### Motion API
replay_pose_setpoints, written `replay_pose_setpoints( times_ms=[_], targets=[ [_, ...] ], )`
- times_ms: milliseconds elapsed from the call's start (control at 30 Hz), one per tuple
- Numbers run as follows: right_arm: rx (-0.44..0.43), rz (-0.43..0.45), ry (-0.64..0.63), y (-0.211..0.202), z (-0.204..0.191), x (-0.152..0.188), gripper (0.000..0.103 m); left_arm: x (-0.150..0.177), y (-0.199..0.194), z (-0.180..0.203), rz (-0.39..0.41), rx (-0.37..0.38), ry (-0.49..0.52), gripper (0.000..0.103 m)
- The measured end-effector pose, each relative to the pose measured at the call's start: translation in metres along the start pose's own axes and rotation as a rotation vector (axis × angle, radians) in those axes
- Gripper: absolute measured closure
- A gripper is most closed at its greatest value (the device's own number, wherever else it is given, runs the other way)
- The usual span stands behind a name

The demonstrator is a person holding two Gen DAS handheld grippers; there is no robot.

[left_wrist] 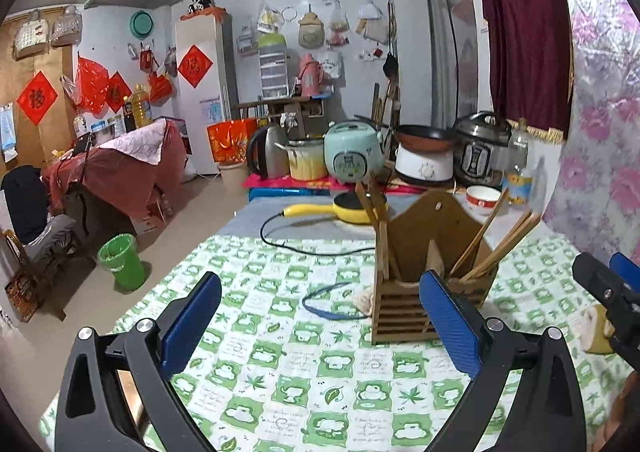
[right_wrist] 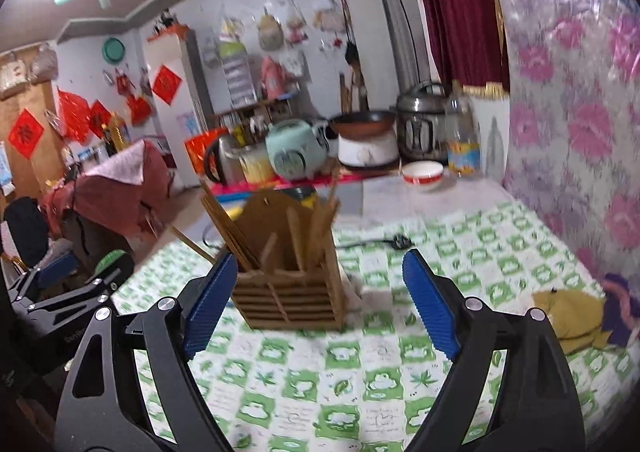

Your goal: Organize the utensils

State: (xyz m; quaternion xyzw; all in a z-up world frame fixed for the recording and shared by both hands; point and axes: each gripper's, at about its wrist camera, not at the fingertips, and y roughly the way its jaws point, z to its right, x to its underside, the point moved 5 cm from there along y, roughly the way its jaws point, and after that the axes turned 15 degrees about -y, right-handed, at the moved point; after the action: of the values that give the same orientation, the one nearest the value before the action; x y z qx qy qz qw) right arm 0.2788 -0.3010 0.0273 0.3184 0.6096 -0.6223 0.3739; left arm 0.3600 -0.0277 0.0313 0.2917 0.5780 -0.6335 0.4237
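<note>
A slatted wooden utensil holder [left_wrist: 404, 312] stands on the green-and-white checked tablecloth [left_wrist: 320, 372]. Wooden chopsticks [left_wrist: 496, 244] and flat wooden utensils lean out of it. It also shows in the right wrist view [right_wrist: 288, 296], with chopsticks [right_wrist: 228, 220] sticking up left. My left gripper [left_wrist: 320, 316] is open and empty, just in front of the holder, its right finger overlapping the holder's front. My right gripper [right_wrist: 320, 292] is open and empty, a little in front of the holder. The right gripper shows at the left view's right edge [left_wrist: 608, 292].
A blue band [left_wrist: 328, 300] lies on the cloth left of the holder. Behind are a yellow electric pan [left_wrist: 352, 208] with black cord, a red-and-white bowl [left_wrist: 482, 200], cookers and a kettle. A yellow cloth [right_wrist: 568, 312] lies at right. A green bin [left_wrist: 120, 260] stands on the floor.
</note>
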Motion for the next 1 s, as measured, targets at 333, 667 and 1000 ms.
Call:
replay_pose_setpoints(
  times_ms=[333,667,1000],
  targets=[
    [0.03,-0.094,-0.05,0.038,0.004,0.041,0.02,0.054,0.051,-0.014,-0.14,-0.035,0.002,0.006],
    [0.025,-0.107,-0.029,0.039,0.002,0.046,0.014,0.052,0.049,-0.018,-0.131,-0.036,-0.022,0.006],
    [0.041,-0.076,-0.085,0.026,-0.014,0.047,0.013,0.054,0.033,-0.022,-0.102,-0.058,-0.011,0.006]
  ],
)
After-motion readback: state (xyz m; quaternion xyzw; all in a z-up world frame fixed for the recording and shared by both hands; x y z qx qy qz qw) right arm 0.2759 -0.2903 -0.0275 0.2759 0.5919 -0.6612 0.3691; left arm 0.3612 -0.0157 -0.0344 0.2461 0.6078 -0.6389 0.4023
